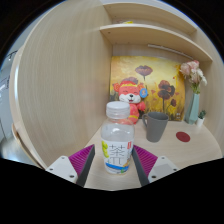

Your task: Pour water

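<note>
A clear plastic water bottle (118, 141) with a white cap and a white label with green print stands upright on the light wooden desk (170, 152). It stands between my fingers, with a narrow gap at each side. My gripper (114, 163) is open, its magenta pads (83, 160) flanking the lower part of the bottle. A grey cup (156, 126) stands on the desk just beyond the bottle, to its right.
An orange plush toy (129, 96) sits behind the bottle before a flower picture (160, 78). A vase with flowers (194, 100) and a small red disc (183, 136) are at the right. A wooden side panel (60, 80) stands left, with a shelf (145, 30) above.
</note>
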Demonstrator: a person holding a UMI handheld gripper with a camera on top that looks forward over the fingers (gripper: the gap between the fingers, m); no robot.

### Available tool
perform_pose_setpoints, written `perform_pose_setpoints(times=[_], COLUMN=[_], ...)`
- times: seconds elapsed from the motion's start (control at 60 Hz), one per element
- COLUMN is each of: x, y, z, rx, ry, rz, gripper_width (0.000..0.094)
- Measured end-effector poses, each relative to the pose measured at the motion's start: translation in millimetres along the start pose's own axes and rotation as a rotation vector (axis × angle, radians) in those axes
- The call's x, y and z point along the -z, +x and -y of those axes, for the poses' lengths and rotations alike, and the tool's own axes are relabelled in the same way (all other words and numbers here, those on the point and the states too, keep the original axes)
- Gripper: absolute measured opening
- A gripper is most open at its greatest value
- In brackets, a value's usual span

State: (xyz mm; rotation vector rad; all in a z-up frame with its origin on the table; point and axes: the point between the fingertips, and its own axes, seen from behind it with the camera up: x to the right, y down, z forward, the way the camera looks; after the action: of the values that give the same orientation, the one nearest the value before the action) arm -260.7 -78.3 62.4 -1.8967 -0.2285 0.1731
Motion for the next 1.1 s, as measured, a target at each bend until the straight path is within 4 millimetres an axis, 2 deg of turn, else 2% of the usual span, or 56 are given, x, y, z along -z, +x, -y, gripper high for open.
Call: perform_pose_setpoints(times=[0.15,0.233,0.267,0.467,0.667,0.75,0.883,1.017,1.1], x=[-24,-35,-37,-41,-43,-47,-62,-93,-105], y=[6,10,11,11,8,7,9,18,28], z=[7,7,9,8,9,27,68,100,122], rx=[-0.006,-0.017,-0.024,-0.031,-0.08,-0.127,-0.275,-0.488,-0.664], ry=[0.02,0.018,0.026,0.037,0.027,0.045,0.074,0.079,0.089], rz=[-0.034,-0.054,-0.051,-0.046,-0.046,-0.026,0.013,0.054,0.079], gripper_width=[0.0746,0.0646,0.0564,0.0432,0.0414,0.0414,0.0413,0.0411,0.0411])
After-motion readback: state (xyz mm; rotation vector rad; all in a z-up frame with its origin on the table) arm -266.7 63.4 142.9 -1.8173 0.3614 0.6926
